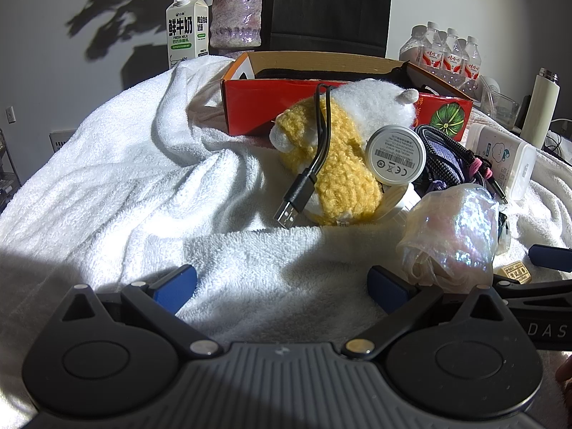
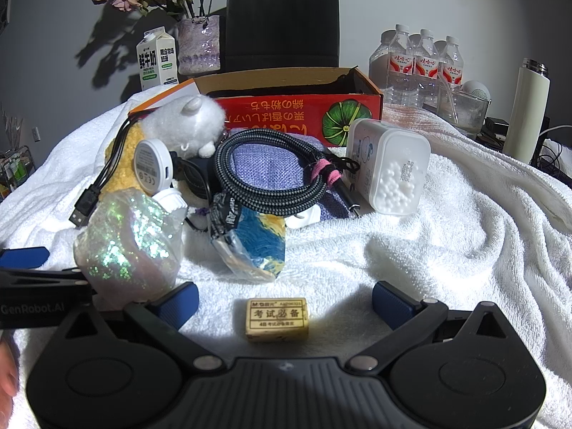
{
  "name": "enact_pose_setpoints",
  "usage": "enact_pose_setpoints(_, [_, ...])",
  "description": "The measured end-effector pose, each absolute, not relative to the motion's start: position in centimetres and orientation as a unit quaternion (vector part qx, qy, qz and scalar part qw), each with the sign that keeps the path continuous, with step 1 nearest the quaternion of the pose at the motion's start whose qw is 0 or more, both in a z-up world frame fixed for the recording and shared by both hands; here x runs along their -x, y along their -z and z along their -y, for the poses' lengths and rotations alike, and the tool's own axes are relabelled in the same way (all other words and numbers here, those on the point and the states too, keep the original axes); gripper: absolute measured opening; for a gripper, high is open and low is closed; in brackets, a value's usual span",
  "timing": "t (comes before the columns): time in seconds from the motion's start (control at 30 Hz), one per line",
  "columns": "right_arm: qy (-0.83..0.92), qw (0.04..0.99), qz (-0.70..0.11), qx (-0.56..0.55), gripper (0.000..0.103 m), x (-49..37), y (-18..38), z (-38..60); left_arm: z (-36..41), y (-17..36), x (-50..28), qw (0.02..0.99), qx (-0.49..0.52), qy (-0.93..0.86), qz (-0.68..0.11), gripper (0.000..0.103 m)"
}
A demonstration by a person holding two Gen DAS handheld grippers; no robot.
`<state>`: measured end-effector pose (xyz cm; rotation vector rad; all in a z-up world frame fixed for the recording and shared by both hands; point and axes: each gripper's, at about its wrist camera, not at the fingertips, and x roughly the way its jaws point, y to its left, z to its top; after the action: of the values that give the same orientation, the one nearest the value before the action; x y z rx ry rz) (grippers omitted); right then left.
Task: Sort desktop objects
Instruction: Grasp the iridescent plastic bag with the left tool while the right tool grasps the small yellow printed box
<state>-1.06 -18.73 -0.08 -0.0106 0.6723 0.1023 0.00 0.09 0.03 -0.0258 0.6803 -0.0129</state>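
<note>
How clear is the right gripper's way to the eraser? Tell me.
Probably clear, yes. The eraser lies flat on the towel between the open right gripper fingers, with nothing on top; the iridescent pouch sits off to the left.

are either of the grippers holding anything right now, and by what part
Nothing is held. The left gripper has its jaws open over bare towel. The right gripper is open too, jaws on either side of the eraser without touching it.
</note>
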Motion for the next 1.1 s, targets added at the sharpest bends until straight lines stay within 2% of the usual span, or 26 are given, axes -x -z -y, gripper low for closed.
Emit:
enact_pose_setpoints(0.33, [-0.067, 0.941, -0.332, 0.018, 0.103, 1.3, 0.0, 18.9, -0.7, -0.3, 1.1, 0.946, -0.002, 0.023, -0.322, 0.103])
enact_pose_setpoints(0.5, [-0.092, 0.936, -0.339, 0.030, 0.103, 2.9, -0.7, 19.6, -1.8, -2.3, 4.0, 0.961, 0.001, 0.069, -0.268, 0.103])
enact_pose_setpoints(0.63, [-0.097, 0.954, -0.281, 0.040, 0.102, 5.6, -2.3, 20.8, -1.6, -4.2, 5.4, 0.969, 0.006, 0.125, -0.211, 0.103])
enact_pose_setpoints(0.7, [-0.105, 0.959, -0.262, 0.038, 0.096, 6.0, -2.8, 21.4, -0.5, -4.4, 4.9, 0.967, 0.007, 0.150, -0.207, 0.103])
enact_pose_setpoints(0.73, [-0.107, 0.959, -0.259, 0.035, 0.086, 5.9, -2.9, 21.5, 0.3, -4.3, 4.5, 0.965, 0.003, 0.159, -0.208, 0.102])
enact_pose_setpoints(0.77, [-0.109, 0.959, -0.261, 0.030, 0.077, 5.7, -3.0, 21.5, 1.3, -4.1, 4.0, 0.963, -0.006, 0.163, -0.216, 0.099])
enact_pose_setpoints(0.83, [-0.108, 0.954, -0.278, 0.032, 0.069, 4.7, -2.6, 21.2, 2.8, -3.7, 3.1, 0.956, -0.018, 0.172, -0.236, 0.082])
enact_pose_setpoints(0.87, [-0.109, 0.951, -0.287, 0.040, 0.061, 4.3, -2.2, 21.0, 3.4, -3.6, 2.7, 0.955, -0.019, 0.175, -0.240, 0.077])
enact_pose_setpoints(0.9, [-0.111, 0.948, -0.295, 0.052, 0.055, 4.0, -1.6, 20.6, 3.6, -3.3, 2.4, 0.952, -0.017, 0.178, -0.248, 0.061])
enact_pose_setpoints(0.93, [-0.112, 0.945, -0.302, 0.064, 0.045, 3.9, -1.1, 20.1, 3.8, -3.2, 2.2, 0.949, -0.018, 0.178, -0.258, 0.042])
enact_pose_setpoints(1.0, [-0.119, 0.946, -0.294, 0.067, 0.031, 4.1, -0.7, 19.8, 3.7, -3.0, 2.2, 0.946, -0.008, 0.180, -0.270, 0.034])
enact_pose_setpoints(1.03, [-0.121, 0.946, -0.293, 0.062, 0.031, 4.2, -0.8, 19.8, 3.4, -3.2, 2.4, 0.946, -0.002, 0.178, -0.271, 0.029])
enact_pose_setpoints(1.1, [-0.118, 0.950, -0.283, 0.058, 0.031, 4.5, -1.3, 19.9, 2.7, -4.1, 3.2, 0.946, 0.006, 0.174, -0.272, 0.026])
